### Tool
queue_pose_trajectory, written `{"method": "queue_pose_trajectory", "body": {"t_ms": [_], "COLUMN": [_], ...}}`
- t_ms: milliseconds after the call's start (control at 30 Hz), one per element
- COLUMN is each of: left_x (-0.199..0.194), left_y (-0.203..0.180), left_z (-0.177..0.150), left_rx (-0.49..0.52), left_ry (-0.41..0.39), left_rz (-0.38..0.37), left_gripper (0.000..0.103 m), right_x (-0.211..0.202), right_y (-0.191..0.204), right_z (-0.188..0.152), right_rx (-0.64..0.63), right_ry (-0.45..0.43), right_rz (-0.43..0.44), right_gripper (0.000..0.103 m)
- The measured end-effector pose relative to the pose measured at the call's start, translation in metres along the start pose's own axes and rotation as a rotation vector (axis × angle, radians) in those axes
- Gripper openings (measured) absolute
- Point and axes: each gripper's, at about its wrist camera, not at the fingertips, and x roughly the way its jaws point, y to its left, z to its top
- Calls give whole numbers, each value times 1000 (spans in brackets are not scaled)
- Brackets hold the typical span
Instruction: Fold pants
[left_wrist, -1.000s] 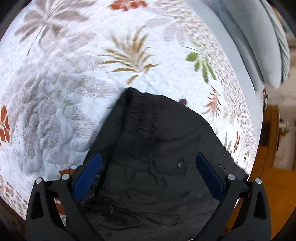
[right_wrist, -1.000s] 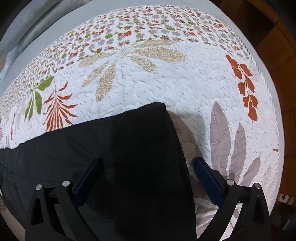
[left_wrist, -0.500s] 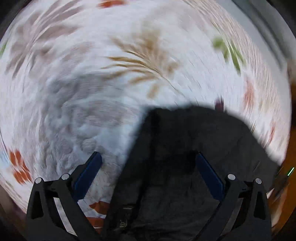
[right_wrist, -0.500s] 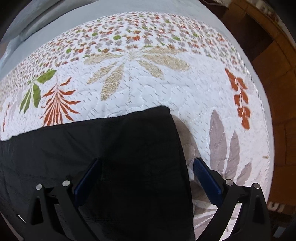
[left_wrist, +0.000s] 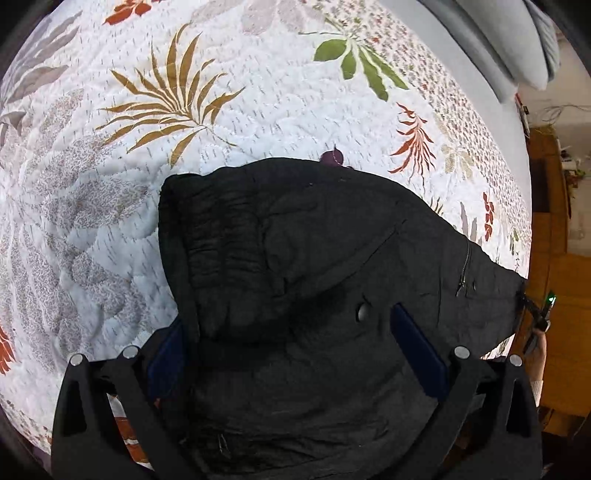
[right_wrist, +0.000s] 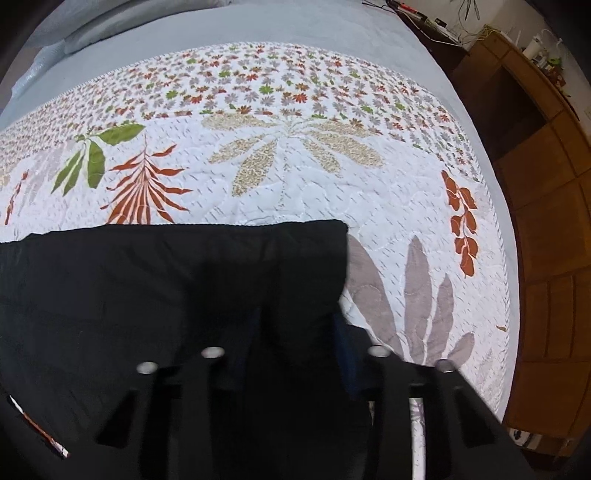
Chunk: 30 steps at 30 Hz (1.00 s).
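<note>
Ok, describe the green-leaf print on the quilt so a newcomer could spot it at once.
Start from the white floral quilt covering the bed, then find the black pants lying on it. Beyond their far edge, toward the left, sits the green leaf sprig, beside a rust-red fern; it is the only large green motif.

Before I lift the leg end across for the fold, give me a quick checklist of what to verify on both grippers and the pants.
1. Right gripper on the hem end of the black pants: jaws closing with cloth between them; firm grip cannot tell.
2. Left gripper at the waistband end: wide open over the cloth, not holding. Not ok if it must pin.
3. Pants flat: waist end bunched and wrinkled. Not ok.
4. Quilt ahead free of other items: ok.
5. Both layers caught by right gripper: cannot tell.
</note>
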Motion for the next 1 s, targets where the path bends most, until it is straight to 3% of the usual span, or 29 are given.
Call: {"method": "queue_pose_trajectory", "body": {"t_ms": [233,367,533,633,733,833,1000], "left_x": [12,12,5,1,-6,-14,-22], "left_y": [-28,-38,-37,-37,-32,-29,-33], "left_z": [-4,-10,-19,-26,-34,-42,-59], "left_rx": [57,92,95,104,99,101,141], "left_ry": [-44,-65,-127,-165,-205,-244,-289], "left_rz": [14,51,36,6,-42,-86,-121], "left_gripper": [100,100,99,99,99,99,99], "right_x": [-35,-86,-150,-192,-212,-216,-198], "right_y": [4,6,18,37,51,55,47], "right_z": [-30,-55,-87,-135,-188,-235,-313], "right_rx": [-53,-66,-139,-236,-303,-302,-187], "right_ry": [-58,-170,-325,-441,-483,-479,-422], "right_rz": [10,73,150,211,253,272,317], "right_gripper": [16,15,15,15,15,15,15]}}
